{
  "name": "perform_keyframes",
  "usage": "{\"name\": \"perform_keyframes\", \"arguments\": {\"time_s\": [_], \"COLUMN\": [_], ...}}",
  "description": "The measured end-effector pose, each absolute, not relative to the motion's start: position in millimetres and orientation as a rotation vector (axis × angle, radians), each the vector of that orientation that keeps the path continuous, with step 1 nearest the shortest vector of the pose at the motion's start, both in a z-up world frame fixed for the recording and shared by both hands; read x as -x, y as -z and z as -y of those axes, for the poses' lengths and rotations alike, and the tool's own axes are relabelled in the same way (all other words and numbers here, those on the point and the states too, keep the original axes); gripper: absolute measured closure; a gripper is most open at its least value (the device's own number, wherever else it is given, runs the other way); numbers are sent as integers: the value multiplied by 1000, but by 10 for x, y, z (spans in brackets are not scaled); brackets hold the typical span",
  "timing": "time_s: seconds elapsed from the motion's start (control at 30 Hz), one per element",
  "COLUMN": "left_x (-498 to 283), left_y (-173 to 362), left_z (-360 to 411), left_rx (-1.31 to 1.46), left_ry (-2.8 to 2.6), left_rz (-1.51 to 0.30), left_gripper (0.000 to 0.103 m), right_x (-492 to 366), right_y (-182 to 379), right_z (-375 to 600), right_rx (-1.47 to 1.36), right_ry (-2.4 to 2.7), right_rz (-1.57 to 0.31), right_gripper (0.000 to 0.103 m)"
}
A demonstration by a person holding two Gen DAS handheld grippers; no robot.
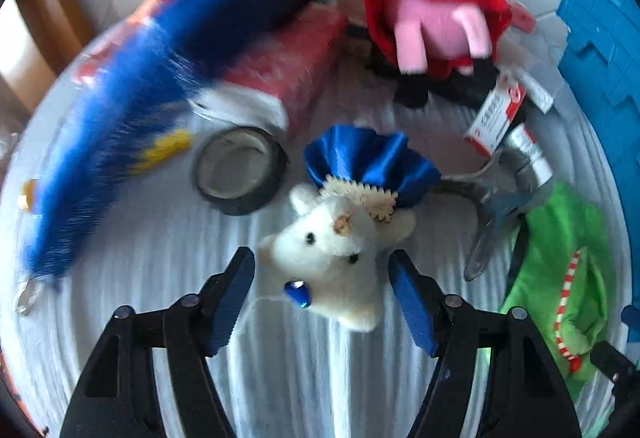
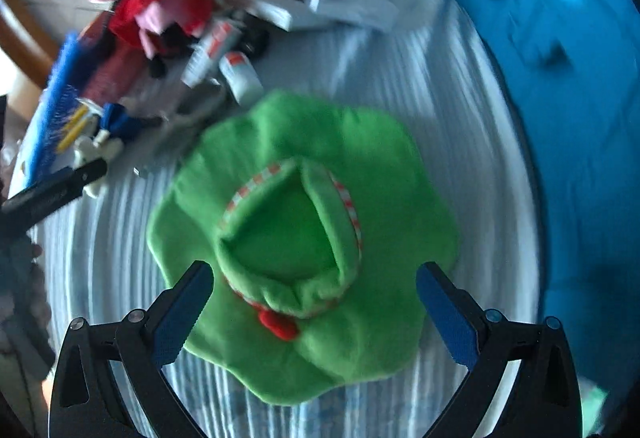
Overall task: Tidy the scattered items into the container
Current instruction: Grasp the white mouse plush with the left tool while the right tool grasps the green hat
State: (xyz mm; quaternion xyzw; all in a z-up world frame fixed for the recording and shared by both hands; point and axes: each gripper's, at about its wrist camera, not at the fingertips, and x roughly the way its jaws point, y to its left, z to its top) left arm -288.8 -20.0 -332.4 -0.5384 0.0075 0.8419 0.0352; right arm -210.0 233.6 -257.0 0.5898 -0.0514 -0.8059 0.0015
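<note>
Left claw (image 1: pixel 322 278) open astride the white plush (image 1: pixel 336 258), pads apart from it; right claw (image 2: pixel 314 298) open astride the green plush (image 2: pixel 304 238).

Both tongs pointed steeply downward. The left tongs (image 1: pixel 322 292) stood partly apart, their blue pads (image 1: pixel 234 298) clear on either side with nothing pressed between them. The right tongs (image 2: pixel 314 312) stood wider, pads (image 2: pixel 450 322) gripping nothing.

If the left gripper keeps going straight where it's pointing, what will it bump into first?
Most likely the white plush toy. The left gripper is open and pointing down at it, one finger on each side of its head. How much gap is left is hard to tell.
</note>
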Motion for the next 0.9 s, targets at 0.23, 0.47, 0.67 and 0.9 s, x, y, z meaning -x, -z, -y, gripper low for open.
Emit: {"name": "perform_keyframes", "arguments": {"time_s": [0.23,0.47,0.67,0.9], "left_x": [2422,1883,1800,1713], "left_y": [3162,2962,2854,2575], "left_z": [140,141,101,97], "left_rx": [1558,1572,1582,1543], "left_ry": [-2602,-2593,-2578,-2638], "left_rz": [-65,-53,-72,-43], "left_gripper": [52,50,37,37], "right_x": [1897,1876,1699,1599], "right_y": [2766,2943,2951,2672], "right_z": [-2214,-1990,-1998,-2285], "right_rx": [-1821,-1763,-1595,-1515], "right_ry": [2561,2671,2785,2813], "right_rz": [222,58,80,219], "right_gripper": [0,0,0,0]}}
